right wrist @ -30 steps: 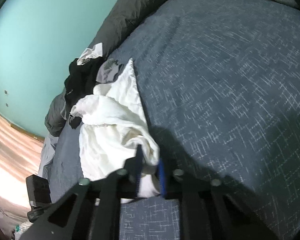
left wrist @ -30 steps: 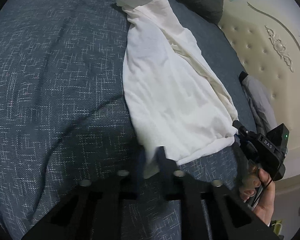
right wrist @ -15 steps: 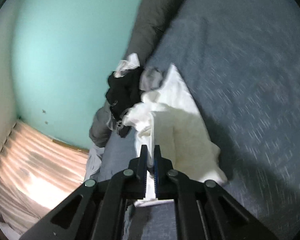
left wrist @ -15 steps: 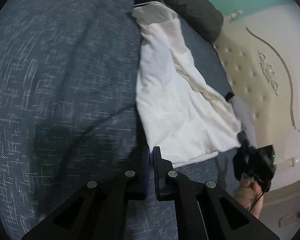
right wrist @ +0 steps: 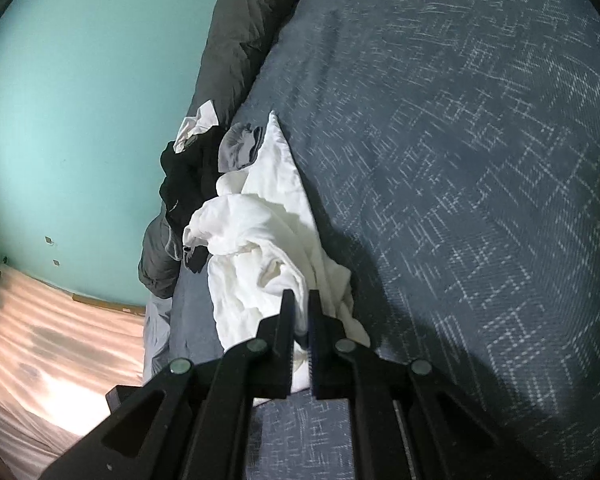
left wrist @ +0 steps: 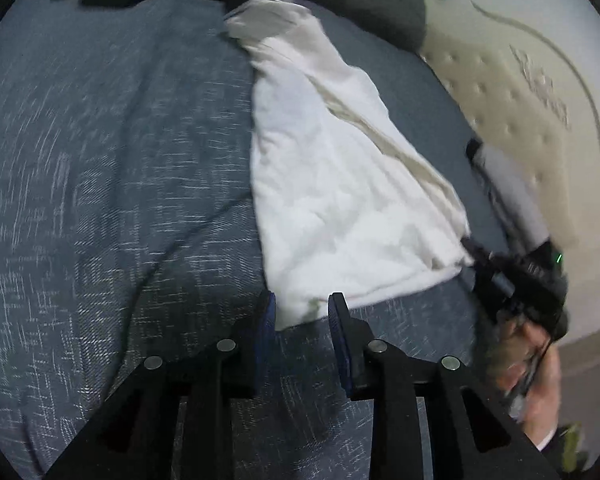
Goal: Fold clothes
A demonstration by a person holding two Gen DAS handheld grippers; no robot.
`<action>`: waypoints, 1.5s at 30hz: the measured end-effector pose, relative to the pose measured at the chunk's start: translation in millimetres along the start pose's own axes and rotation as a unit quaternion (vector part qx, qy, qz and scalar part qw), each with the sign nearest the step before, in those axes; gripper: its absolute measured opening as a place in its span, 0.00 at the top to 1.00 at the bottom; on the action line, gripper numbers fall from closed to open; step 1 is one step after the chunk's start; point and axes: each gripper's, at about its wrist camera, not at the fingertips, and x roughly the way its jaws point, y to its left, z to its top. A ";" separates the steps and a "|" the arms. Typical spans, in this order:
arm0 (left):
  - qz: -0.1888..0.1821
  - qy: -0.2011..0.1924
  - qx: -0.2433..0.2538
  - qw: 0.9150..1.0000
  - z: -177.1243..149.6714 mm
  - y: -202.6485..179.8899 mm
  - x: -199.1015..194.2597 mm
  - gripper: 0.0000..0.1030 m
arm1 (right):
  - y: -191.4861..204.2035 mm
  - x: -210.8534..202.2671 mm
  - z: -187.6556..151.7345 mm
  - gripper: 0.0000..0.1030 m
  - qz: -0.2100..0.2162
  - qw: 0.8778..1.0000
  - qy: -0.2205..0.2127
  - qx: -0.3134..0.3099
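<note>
Your room is dim, both views ringed by a black fisheye vignette with bent edges. Motion blur smears your left view, worst over your hand [left wrist: 532, 360] and the headboard [left wrist: 540, 92]. In your right view the white garment [right wrist: 260, 240] glares brightest, casting a soft shadow onto the bed [right wrist: 460, 160], while the curtain [right wrist: 40, 340] glows warm, blotchy and overexposed

Colours & patterns, bed scene
White garment [left wrist: 340, 184] w/ cream fold, on dark blue bedspread [left wrist: 100, 160] w/ white crosshatch flecks; beside garment: black clothes [right wrist: 184, 176], charcoal quilt [right wrist: 244, 28]; turquoise wall [right wrist: 80, 80]; cream tufted headboard [left wrist: 520, 92].
</note>
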 end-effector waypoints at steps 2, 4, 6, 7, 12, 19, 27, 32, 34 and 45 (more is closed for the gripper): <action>0.018 0.001 0.022 1.000 -2.0 -8.1 2.6 0.71 | -1.7 -0.9 -0.4 0.96 0.002 1.000 0.001 0.001; 0.036 0.002 0.044 0.998 -4.0 -16.1 5.1 0.71 | -1.8 -1.1 -0.5 0.96 0.003 1.000 0.002 0.000; 0.053 0.003 0.066 0.996 -5.9 -24.2 7.7 0.71 | -1.7 -1.3 -0.5 0.96 0.004 1.000 0.002 0.000; 0.062 0.004 0.077 0.995 -6.9 -28.2 9.0 0.71 | -1.8 -1.3 -0.4 0.96 0.004 1.000 0.002 0.000; 0.098 0.003 0.126 0.987 -11.8 -47.3 14.0 0.71 | -3.2 -1.8 0.5 0.96 0.005 1.000 0.002 0.002; 0.105 0.015 0.166 0.980 -14.3 -65.4 35.9 0.71 | -2.5 -1.2 -0.1 0.96 0.008 1.000 0.003 0.001; 0.116 0.018 0.184 0.976 -11.9 -73.0 49.3 0.76 | -4.1 -0.5 0.5 0.96 0.009 1.000 0.004 0.002; 0.120 0.000 0.192 0.974 -8.4 -75.6 36.5 0.94 | -2.3 -1.7 0.6 0.96 0.012 1.000 0.005 -0.001; 0.122 -0.011 0.199 0.972 -6.5 -78.3 27.3 0.97 | 1.1 -2.3 0.5 0.96 0.015 1.000 0.005 -0.005; 0.133 -0.021 0.195 0.972 0.0 -63.5 -4.3 0.99 | 3.7 4.6 -8.1 0.95 0.004 1.000 0.024 -0.005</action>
